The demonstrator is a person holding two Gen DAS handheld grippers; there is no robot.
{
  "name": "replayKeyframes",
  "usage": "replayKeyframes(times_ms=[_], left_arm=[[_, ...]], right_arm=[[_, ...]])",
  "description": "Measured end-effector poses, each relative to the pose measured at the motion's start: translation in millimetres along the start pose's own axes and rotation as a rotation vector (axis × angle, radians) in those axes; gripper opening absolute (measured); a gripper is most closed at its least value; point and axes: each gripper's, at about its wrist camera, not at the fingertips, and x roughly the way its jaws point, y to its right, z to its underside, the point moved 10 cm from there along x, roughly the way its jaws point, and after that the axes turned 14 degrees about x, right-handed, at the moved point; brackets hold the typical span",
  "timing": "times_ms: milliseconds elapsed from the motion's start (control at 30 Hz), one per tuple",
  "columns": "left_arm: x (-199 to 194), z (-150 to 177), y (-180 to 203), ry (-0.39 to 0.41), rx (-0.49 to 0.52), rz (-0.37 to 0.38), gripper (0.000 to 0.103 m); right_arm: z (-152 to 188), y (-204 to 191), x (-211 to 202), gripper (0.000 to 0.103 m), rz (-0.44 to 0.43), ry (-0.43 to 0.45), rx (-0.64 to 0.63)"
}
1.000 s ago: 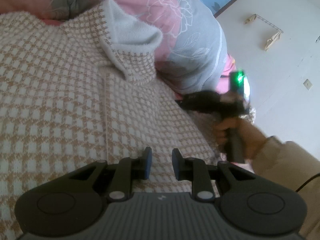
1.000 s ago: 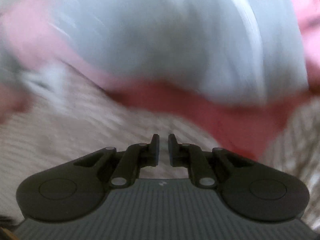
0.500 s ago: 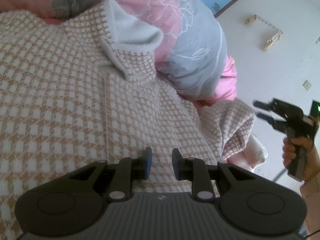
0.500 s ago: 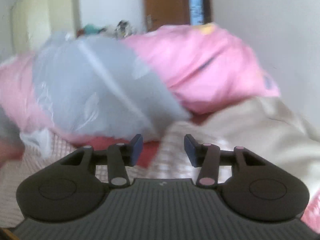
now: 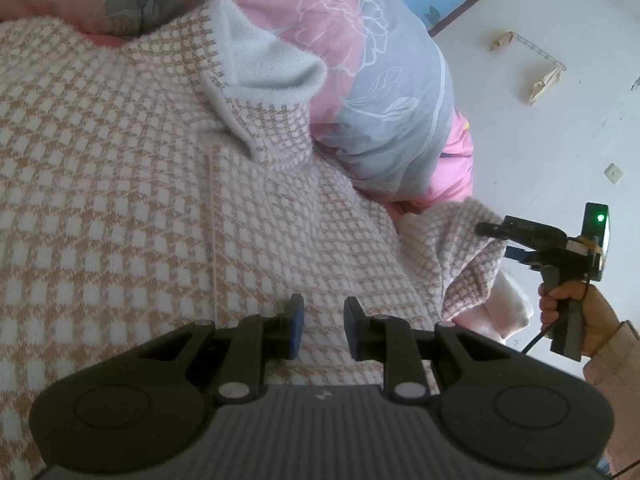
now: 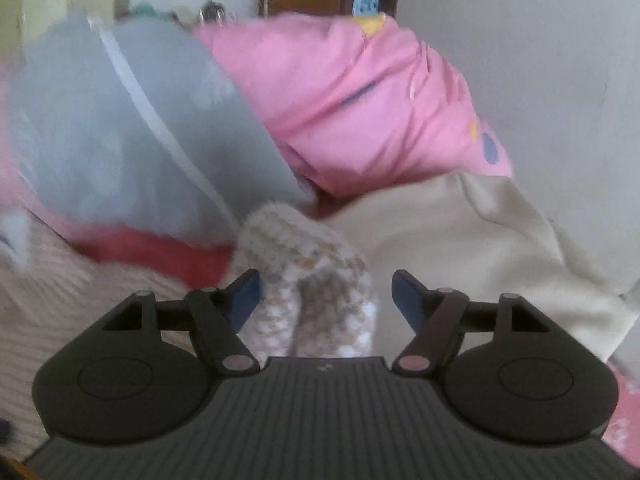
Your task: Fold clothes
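A tan-and-white checked sweater [image 5: 140,184] lies spread on the bed, its pale collar [image 5: 264,68] flipped up at the far end. My left gripper [image 5: 322,328] rests low on it, jaws narrowly apart with the knit filling the gap. The sweater's sleeve [image 5: 460,248] bunches at the right edge. A person's hand [image 5: 568,300] holds my right gripper [image 5: 494,242] at the sleeve's end. In the right wrist view the right gripper [image 6: 326,292] has its jaws opening, and the sleeve cuff [image 6: 308,268] sits loose between the pads.
A grey-and-pink flowered quilt [image 5: 380,92] is heaped beyond the sweater, with a pink pillow [image 6: 360,112] beside it. A cream garment [image 6: 460,248] lies to the right of the cuff. A white wall [image 5: 560,140] rises behind the bed.
The right gripper has moved away from the quilt side to the sleeve's end and its jaws have spread wide. The sleeve now lies bunched at the right. The left gripper has not moved.
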Motion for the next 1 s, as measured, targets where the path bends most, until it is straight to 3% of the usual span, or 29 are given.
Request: replayKeyframes(times_ms=[67,100,133,233,300,467,567,667,767,800,867,967,1000], left_arm=[[0,0,0,0.000,-0.002,0.002,0.023],[0,0,0,0.001,-0.003,0.003,0.023],[0,0,0,0.001,-0.004,0.003,0.023],[0,0,-1,-0.001,-0.008,0.005,0.023],[0,-1,-1,-0.001,-0.008,0.005,0.023],[-2,-1,-1,-0.002,-0.008,0.005,0.023],[-2,-1,-2,-0.002,-0.014,0.007,0.022],[-3,-1,-3,0.000,-0.024,0.012,0.022],[-3,-1,-4,0.002,-0.026,0.013,0.022],[-3,-1,-3,0.002,-0.025,0.012,0.022],[-2,-1,-3,-0.002,-0.026,0.012,0.022],[-1,-1,-2,-0.002,-0.025,0.009,0.022],[-1,-2,-3,-0.002,-0.025,0.009,0.022]], right_arm=[[4,-4,5,0.051,-0.043,-0.027,0.029],[4,-7,6,0.031,-0.045,-0.031,0.040],[3,-9,3,0.019,-0.046,-0.026,0.034],[-1,-29,-18,0.018,-0.075,0.028,-0.062],[-6,-51,-50,0.018,-0.103,0.109,-0.186],[8,-100,-135,0.019,-0.095,0.365,-0.613],[39,-133,-160,0.019,-0.069,0.479,-0.880],[83,-170,-172,0.022,-0.155,0.529,-1.109],[130,-204,-188,0.043,-0.295,0.511,-1.196],[136,-206,-200,0.054,-0.327,0.528,-1.169],[148,-211,-226,0.057,-0.391,0.559,-1.115],[133,-185,-263,0.061,-0.486,0.500,-0.758],[126,-167,-266,0.061,-0.522,0.465,-0.579]])
